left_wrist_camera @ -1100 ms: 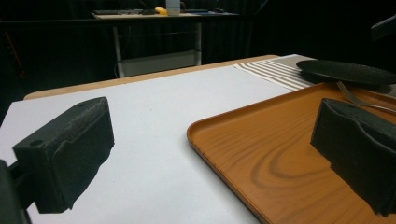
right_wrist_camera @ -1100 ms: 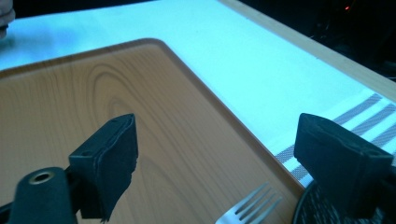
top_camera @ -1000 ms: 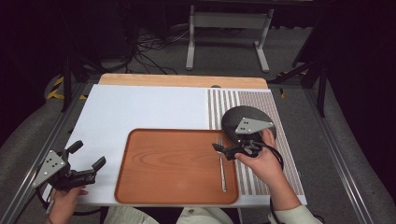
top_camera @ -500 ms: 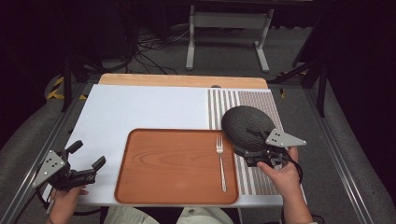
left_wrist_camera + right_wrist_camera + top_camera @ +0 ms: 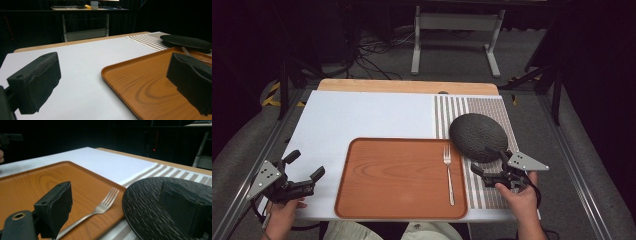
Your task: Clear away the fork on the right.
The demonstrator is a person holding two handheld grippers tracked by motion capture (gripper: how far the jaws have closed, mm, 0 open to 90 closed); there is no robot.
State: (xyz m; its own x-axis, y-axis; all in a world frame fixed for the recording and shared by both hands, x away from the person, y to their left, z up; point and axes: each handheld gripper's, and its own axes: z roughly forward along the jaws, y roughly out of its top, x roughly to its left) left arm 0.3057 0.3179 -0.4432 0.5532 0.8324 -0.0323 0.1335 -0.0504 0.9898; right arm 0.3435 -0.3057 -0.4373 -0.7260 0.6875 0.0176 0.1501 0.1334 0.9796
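A: How is the right gripper (image 5: 490,169) held at this moment?

B: Its jaws are spread wide and nothing is carried between them. It is poised low over the striped placemat (image 5: 492,107), at the near edge of the dark textured plate (image 5: 478,136); in the right gripper view one pad is seen before the wooden tray (image 5: 30,187) and the other over the plate (image 5: 160,205).

A: What has been altered over the last second?

B: The fork (image 5: 448,172) was gripped over the tray a second ago; it is now left lying on the tray's right side, tines pointed away, handle toward the person. The gripper has been drawn back to the right and toward the person, and the plate, which was half covered by it, is now exposed.

A: And the left gripper (image 5: 304,172)?

B: It is kept open and empty at the near left corner of the white board (image 5: 362,115), just beside the tray, unmoved.

A: What is meant for the work?

B: The fork placement is judged complete; the plate, touching the tray's right rim, is probably to be taken next
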